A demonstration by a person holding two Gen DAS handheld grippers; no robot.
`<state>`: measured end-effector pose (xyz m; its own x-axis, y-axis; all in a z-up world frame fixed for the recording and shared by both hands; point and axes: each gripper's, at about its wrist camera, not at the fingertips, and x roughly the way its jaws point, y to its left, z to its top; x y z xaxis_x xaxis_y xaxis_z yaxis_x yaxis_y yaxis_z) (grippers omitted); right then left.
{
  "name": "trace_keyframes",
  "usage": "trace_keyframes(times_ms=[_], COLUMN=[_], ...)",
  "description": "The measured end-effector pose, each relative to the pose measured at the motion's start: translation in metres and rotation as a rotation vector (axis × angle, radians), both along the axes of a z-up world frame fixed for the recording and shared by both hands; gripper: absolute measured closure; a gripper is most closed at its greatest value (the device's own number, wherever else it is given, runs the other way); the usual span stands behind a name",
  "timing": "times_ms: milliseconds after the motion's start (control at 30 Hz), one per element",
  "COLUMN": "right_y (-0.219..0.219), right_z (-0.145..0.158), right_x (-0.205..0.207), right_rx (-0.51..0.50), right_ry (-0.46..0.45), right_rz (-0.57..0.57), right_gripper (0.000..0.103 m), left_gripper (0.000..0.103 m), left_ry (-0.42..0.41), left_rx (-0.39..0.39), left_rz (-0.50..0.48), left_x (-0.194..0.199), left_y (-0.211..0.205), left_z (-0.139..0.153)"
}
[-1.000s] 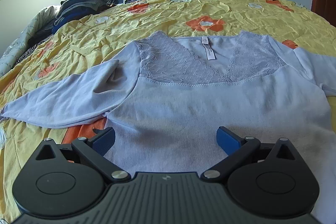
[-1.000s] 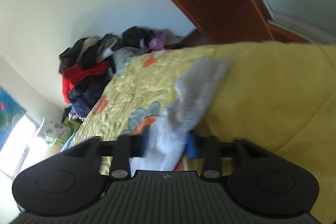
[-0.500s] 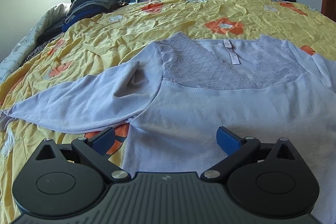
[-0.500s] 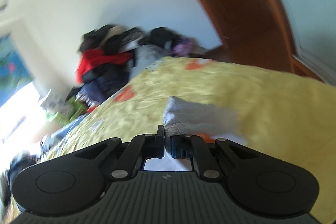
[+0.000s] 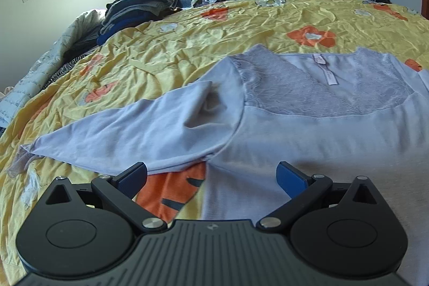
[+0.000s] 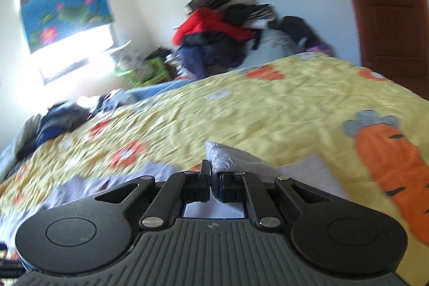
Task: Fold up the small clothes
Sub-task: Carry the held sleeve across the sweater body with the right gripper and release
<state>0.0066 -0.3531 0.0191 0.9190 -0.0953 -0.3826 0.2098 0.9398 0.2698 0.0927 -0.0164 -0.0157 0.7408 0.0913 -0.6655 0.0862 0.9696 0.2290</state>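
Lilac lace-yoke top (image 5: 308, 141) flat on yellow quilt (image 5: 187, 44), unfolded. Right gripper (image 6: 211, 185) clamped on lace sleeve cuff (image 6: 228, 160); left gripper (image 5: 211, 176) wide open, empty. All folds remain.

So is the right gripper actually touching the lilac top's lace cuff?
Touching. In the right wrist view the right gripper has its jaws shut on the lace cuff, which sticks up from between them.

left gripper (image 5: 211, 173): black ribbed body, two round side discs, silver screws at the linkage joints
fingers (image 5: 291, 177): blue pads on black arms
right gripper (image 6: 211, 185): same black build, silver screws
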Motion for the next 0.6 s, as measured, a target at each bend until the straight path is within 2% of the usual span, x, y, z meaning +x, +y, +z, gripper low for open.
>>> trace_keyframes(times_ms=[200, 433, 600], right_y=[0.044, 0.094, 0.141], right_z=[0.000, 0.003, 0.005], right_x=[0.018, 0.046, 0.058], right_rx=[-0.007, -0.027, -0.100], right_ry=[0.036, 0.056, 0.062], right_rz=[0.113, 0.216, 0.291], right_gripper=[0.092, 0.092, 0.092], left_gripper=[0.000, 0.000, 0.000], left_ry=[0.010, -0.005, -0.003], left_rx=[-0.028, -0.009, -0.006], left_rz=[0.038, 0.061, 0.096], left_x=[0.007, 0.010, 0.014], left_y=[0.017, 0.032, 0.049], left_z=[0.000, 0.001, 0.002])
